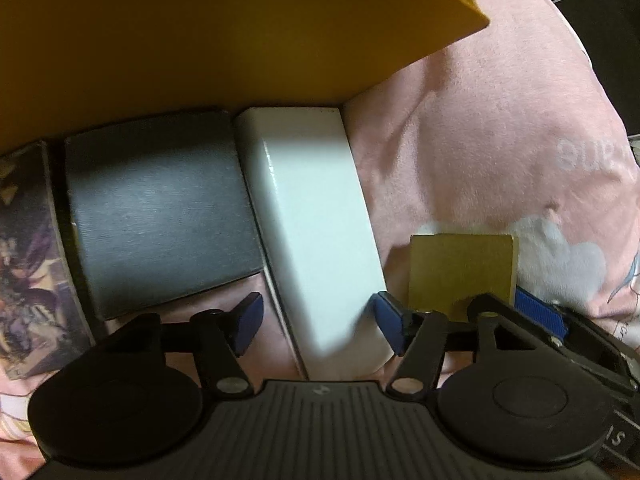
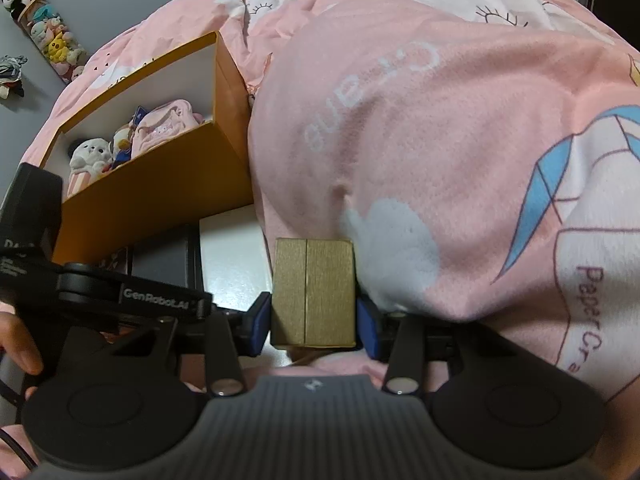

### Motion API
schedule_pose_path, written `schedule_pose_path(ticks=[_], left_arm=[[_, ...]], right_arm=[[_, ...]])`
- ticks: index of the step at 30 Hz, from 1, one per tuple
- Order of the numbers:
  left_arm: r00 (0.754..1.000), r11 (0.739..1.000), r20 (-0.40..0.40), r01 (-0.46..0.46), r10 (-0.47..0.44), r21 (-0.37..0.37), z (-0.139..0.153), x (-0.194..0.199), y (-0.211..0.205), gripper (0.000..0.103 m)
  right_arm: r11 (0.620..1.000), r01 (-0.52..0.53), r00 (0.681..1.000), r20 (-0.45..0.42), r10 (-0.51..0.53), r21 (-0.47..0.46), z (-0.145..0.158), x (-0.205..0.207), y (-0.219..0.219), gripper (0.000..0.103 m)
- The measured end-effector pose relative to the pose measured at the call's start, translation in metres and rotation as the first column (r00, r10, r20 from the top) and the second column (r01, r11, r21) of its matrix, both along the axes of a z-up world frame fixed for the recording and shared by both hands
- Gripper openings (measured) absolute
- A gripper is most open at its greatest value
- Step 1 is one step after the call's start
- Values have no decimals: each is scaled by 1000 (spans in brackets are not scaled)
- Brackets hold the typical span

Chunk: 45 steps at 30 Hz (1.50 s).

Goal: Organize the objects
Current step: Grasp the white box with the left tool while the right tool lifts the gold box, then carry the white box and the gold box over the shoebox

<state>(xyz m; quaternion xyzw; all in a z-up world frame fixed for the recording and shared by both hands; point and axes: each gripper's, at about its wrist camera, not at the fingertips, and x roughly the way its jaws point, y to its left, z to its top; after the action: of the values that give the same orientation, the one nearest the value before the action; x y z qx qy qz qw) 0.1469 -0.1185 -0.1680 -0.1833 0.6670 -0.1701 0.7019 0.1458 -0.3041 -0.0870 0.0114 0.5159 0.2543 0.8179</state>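
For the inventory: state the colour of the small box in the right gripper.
Gold, finely textured, with a centre seam: the small box, clearest in the right wrist view.

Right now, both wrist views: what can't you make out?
- Left wrist: the orange box interior, hidden by its own wall.
- Left wrist: whether the left gripper touches the white box; the near end is blurred.
- Right wrist: the grey box, mostly covered by the left gripper's body.
- Right wrist: the gold box underside, hidden in the right gripper.
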Motion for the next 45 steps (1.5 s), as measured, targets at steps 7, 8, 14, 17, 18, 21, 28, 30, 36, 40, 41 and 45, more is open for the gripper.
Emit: schedule_pose_path(ticks=[7,8,14,17,18,21,28,30,36,40,41,45], left_arm=[[999,1000,38,10,-10,15,4,-4,-10,61],[999,1000,47,1,-2,12,7,-5,-7,55],[993,1000,114,7,-9,16,31,-18,-3,40],[987,1000,155,25,-27,16,44,-24,0,37],[984,999,172,31,-33,18,50,-26,1,37],[977,999,211,38,-40,18,63,-32,8,36],[961,1000,277,18,-16,-6,88,-35,35,34],[960,1000,280,13,-5,-27,93,-37,42,34],[949,998,316,7,14,-68,114,-30,40,34],[926,995,375,10,30,-104,146,-35,56,33],[921,994,388,6,38,-111,154,-38,58,33],[901,987,424,-28,94,-158,179,-32,70,33]], right_arm=[[1000,-5,1000,2,5,-2,0,0,1,47],[1000,-5,1000,2,5,-2,1,0,2,47],[1000,-13,1000,-3,13,1,2,0,1,47],[1000,-16,1000,-9,16,12,4,-1,0,47],[1000,-18,1000,-9,18,15,6,-1,-1,47],[999,-28,1000,4,28,24,12,-4,-2,47],[997,-37,999,23,35,75,31,-6,-3,46],[995,-47,999,19,46,83,35,-6,-3,47],[993,-69,996,59,64,92,52,-8,1,47],[991,-84,991,112,71,108,73,-9,0,47],[990,-90,988,133,75,110,80,-9,1,46],[985,-119,974,209,91,125,106,-4,7,47]])
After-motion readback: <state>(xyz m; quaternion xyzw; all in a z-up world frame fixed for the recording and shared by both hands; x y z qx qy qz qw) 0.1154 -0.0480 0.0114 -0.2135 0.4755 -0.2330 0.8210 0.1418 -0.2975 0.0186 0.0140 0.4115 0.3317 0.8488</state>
